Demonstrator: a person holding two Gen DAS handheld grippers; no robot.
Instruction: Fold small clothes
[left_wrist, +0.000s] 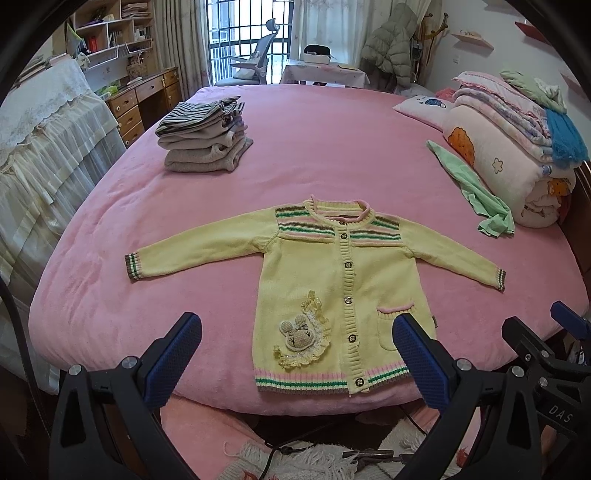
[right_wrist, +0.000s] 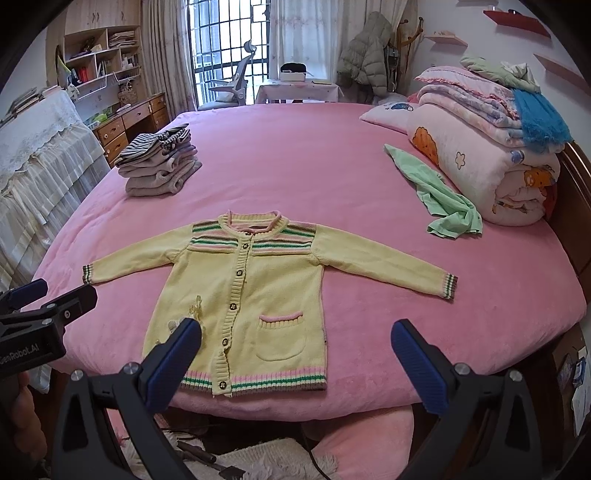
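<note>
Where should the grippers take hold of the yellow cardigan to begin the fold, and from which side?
Probably at the cuffs. The yellow cardigan lies flat, buttoned, sleeves spread wide. The open left gripper could pinch the left cuff and the open right gripper the right cuff, each coming from the near bed edge, since the cuff edges are free.
</note>
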